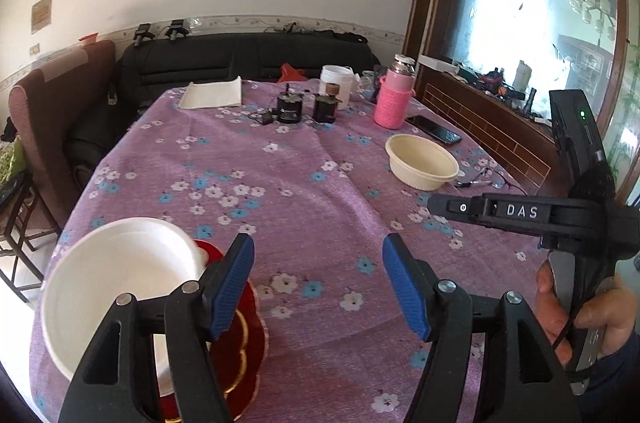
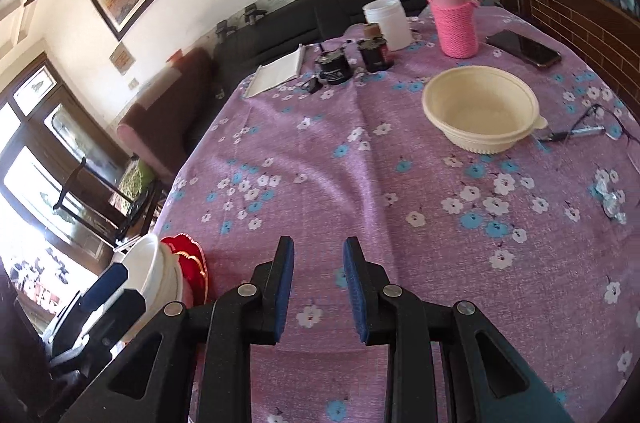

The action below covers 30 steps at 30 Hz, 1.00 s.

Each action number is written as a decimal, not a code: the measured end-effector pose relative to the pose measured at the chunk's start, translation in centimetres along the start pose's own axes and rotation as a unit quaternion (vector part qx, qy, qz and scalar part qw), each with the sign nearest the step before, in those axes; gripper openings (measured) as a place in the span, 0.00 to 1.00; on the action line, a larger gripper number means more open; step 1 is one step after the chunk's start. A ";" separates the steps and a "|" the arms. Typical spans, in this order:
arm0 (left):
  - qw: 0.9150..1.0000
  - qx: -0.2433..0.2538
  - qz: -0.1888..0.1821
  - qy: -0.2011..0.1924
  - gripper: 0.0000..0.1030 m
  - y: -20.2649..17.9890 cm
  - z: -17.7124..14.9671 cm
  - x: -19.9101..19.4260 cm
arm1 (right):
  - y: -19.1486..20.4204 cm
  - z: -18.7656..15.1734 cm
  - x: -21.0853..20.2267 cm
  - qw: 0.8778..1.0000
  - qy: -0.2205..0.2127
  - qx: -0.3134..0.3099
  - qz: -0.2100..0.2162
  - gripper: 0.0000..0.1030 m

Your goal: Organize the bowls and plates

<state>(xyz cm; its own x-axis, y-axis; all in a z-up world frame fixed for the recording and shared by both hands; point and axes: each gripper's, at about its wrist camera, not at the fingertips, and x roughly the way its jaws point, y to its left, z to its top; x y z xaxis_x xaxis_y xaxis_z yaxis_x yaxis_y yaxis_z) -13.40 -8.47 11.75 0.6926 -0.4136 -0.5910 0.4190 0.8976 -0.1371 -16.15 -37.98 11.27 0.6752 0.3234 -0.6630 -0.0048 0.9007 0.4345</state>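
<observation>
A round table under a purple floral tablecloth fills both views, with a black sofa behind it at 12 o'clock. In the left wrist view, the white bowl sits at 8 o'clock on a red plate with gold trim, near the table's edge; the plate's rim shows beside and below the bowl. The cream bowl stands alone at 2 o'clock, well apart from that stack, with a dark phone just beyond it. A pink-sleeved flask rises at 1 o'clock, next to a white jar and two small dark containers.

The left gripper is spread wide, holding nothing, its left finger just beside the white bowl's rim. The right gripper hovers over bare cloth at 6 o'clock of its own view, fingers parted with a narrow gap and nothing between them; the cream bowl lies ahead at 1 o'clock
</observation>
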 end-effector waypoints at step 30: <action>0.991 0.013 -0.065 0.118 0.68 -6.2 -3.1 14.0 | -16.4 7.7 2.7 0.971 -0.016 0.221 -0.084 0.37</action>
<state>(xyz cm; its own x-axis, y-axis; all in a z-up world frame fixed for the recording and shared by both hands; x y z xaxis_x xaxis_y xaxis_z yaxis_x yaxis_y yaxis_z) -8.12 -19.37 1.81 0.4766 -0.4752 -0.7396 0.5127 0.8337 -0.2052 -8.54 -54.10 7.02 0.6622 0.1669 -0.7305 0.4199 0.7248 0.5463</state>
